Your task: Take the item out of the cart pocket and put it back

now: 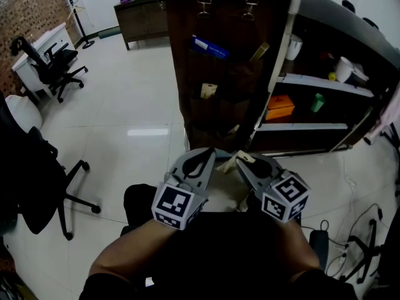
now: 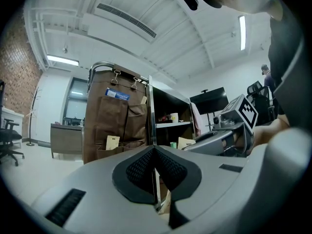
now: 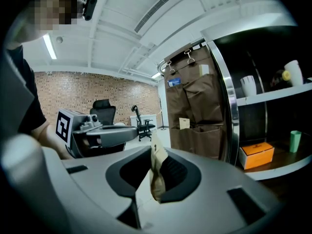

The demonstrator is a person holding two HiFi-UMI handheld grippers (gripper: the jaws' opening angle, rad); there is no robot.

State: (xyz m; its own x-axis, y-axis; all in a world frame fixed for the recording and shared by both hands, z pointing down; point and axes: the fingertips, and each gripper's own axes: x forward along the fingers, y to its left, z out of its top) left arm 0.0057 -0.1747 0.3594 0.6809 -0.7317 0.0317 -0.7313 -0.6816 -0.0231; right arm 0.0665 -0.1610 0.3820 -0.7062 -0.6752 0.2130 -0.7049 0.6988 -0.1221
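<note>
A brown fabric pocket organizer (image 1: 215,74) hangs on the end of a dark cart (image 1: 325,86), ahead of both grippers. Its pockets hold a blue packet (image 1: 209,47) and a tan card (image 1: 208,90). My right gripper (image 1: 242,159) is shut on a tan paper packet (image 3: 157,172), which stands upright between its pads. The packet (image 1: 228,163) sticks out toward my left gripper (image 1: 208,153). The left gripper (image 2: 155,162) is shut with nothing between its pads. Both grippers are held close together, level, short of the organizer. In the left gripper view the right gripper (image 2: 214,138) shows with the packet (image 2: 185,143).
The cart shelves carry an orange box (image 1: 279,107), a green cup (image 1: 318,102) and white cups (image 1: 344,69). Office chairs (image 1: 56,64) stand at the left by a white desk (image 1: 37,55). Cables (image 1: 356,242) lie on the floor at the right.
</note>
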